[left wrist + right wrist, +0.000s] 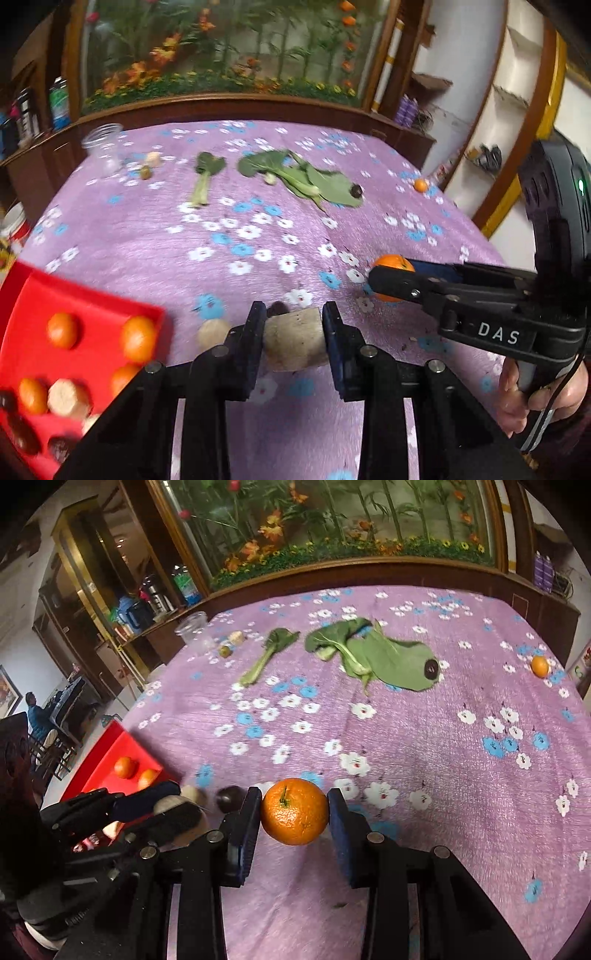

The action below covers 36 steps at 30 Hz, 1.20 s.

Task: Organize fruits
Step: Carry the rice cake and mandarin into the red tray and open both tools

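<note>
A: Clamping noted on both tools. Left gripper [294, 339] closed on a pale beige chunk [293, 338], pads pressed against its two sides, above the purple flowered cloth [258, 236].

B: Right gripper [294, 812] clamped on an orange [294, 811], stem facing the camera, clear of the cloth.

A: Red tray [92, 302] at the left edge; holds oranges, a beige piece and dark fruits.

B: Left on the cloth: second beige piece [213, 331] and dark fruit [228, 798] near the tray, small orange [539, 665] far right, greens [384, 657] mid-table.
</note>
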Each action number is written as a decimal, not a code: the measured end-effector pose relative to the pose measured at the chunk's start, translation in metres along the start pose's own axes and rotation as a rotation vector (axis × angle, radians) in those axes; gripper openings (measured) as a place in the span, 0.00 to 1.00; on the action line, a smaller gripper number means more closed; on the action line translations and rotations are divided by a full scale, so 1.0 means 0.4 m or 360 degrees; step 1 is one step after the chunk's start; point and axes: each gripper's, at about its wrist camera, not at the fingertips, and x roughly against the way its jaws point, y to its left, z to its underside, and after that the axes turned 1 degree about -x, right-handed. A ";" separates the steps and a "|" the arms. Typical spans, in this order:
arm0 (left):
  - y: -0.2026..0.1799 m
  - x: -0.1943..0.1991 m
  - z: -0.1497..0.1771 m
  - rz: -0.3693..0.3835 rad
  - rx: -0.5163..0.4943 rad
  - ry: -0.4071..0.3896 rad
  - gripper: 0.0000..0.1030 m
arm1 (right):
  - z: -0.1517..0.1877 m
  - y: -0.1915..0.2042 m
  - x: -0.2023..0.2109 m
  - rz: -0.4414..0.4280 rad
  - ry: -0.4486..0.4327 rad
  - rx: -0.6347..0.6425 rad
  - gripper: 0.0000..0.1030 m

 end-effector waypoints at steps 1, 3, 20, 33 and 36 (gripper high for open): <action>0.010 0.019 0.004 -0.0013 0.0028 -0.0019 0.29 | 0.002 0.011 0.008 -0.0005 -0.0006 0.0010 0.38; 0.041 0.062 0.016 -0.0040 0.0095 -0.0064 0.29 | 0.007 0.043 0.025 -0.0024 -0.0019 0.0039 0.38; 0.414 0.326 0.133 -0.0474 0.0667 -0.0337 0.29 | 0.051 0.356 -0.034 -0.0249 0.0063 0.0282 0.39; 0.529 0.300 0.198 -0.0672 0.0724 -0.0273 0.30 | 0.048 0.539 -0.229 -0.0289 0.0234 0.0396 0.39; 0.543 0.295 0.203 -0.0674 0.0732 -0.0269 0.30 | 0.042 0.549 -0.257 -0.0270 0.0248 0.0406 0.39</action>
